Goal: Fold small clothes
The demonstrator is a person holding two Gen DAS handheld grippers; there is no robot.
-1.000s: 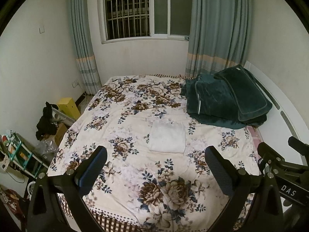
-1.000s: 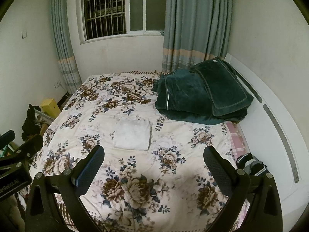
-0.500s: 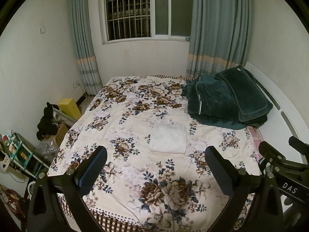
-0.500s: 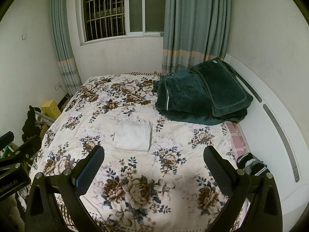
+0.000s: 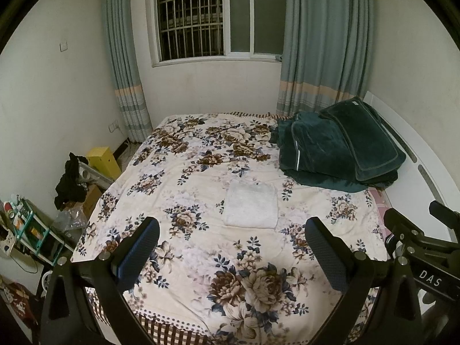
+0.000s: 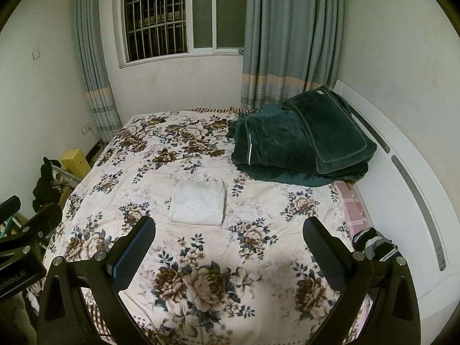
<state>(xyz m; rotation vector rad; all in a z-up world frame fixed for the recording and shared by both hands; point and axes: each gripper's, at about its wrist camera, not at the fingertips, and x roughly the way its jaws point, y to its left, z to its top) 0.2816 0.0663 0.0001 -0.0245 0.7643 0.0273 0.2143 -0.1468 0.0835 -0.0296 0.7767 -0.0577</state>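
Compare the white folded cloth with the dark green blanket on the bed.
The white cloth is small; the green blanket is far bulkier. The cloth lies flat mid-bed as one neat rectangle; the blanket is heaped in thick layers by the headboard. Both are folded and rest on the floral bedspread, untouched by either gripper.

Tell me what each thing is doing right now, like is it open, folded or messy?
White cloth: folded into a flat rectangle, lying on the bed.
Green blankets: folded and piled at the far right of the bed.
Floral bedspread: spread flat.
Curtains: drawn open.
Window: looks shut.
Left gripper: open, empty, above the bed.
Right gripper: open, empty, above the bed.
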